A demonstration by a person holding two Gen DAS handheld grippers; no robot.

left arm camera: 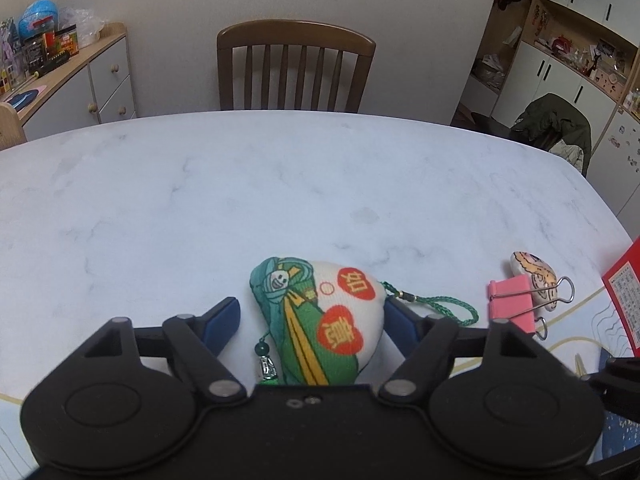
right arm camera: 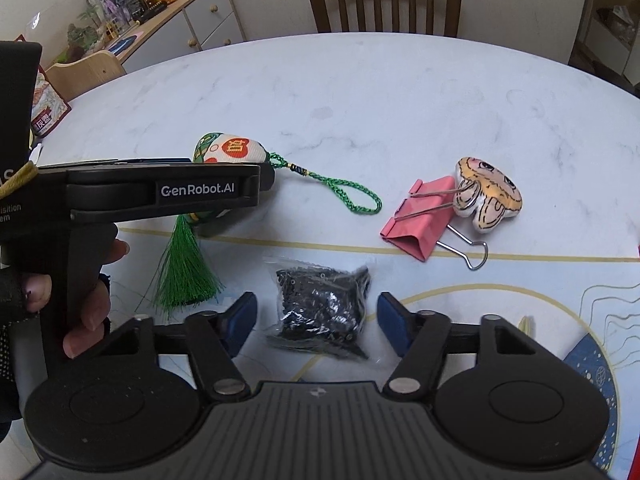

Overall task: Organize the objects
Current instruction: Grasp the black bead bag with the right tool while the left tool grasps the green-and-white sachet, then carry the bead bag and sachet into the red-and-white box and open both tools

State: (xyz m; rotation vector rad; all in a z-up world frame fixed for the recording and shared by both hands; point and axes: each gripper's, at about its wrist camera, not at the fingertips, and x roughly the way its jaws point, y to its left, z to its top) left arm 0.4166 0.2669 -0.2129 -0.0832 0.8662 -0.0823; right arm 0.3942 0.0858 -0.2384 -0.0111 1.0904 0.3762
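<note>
Embroidered sachet charm [left arm camera: 320, 320] lies on worktop [left arm camera: 200, 208] near its front edge, between spread left gripper [left arm camera: 312, 316] fingers. Right gripper [right arm camera: 316, 318], spread, straddles bagged black screws [right arm camera: 320, 308]. Pink binder clip [right arm camera: 416, 224] touches plush charm [right arm camera: 488, 200].

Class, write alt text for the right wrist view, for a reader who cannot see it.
An open hand-held gripper hovers around a small clear bag of black parts on a white marble table. To the left, a second hand-held gripper reaches around an embroidered charm with a green tassel; to the right lie a pink binder clip and a small plush toy.
</note>
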